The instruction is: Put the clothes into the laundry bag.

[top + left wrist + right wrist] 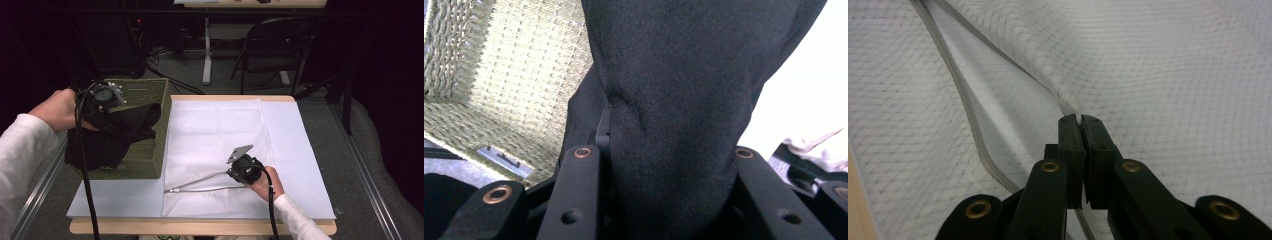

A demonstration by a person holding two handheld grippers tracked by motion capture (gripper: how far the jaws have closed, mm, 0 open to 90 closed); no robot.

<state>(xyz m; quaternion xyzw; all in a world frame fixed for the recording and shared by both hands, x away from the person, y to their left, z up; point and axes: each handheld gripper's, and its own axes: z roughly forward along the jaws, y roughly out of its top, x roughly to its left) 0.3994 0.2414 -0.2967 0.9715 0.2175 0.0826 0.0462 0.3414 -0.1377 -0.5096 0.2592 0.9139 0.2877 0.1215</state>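
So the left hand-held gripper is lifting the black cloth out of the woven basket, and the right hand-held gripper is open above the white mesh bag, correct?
Not quite. The right hand-held gripper is not open: the right gripper view shows its jaws shut on the zipper edge of the white mesh bag. The rest holds: the left hand-held gripper grips the black cloth over the woven basket.

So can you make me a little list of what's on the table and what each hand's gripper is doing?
left gripper: jaws shut on black cloth, over the basket
right gripper: jaws shut on edge of white mesh bag by its open zipper
basket: green woven, left of the bag
table: wood, white sheet on top
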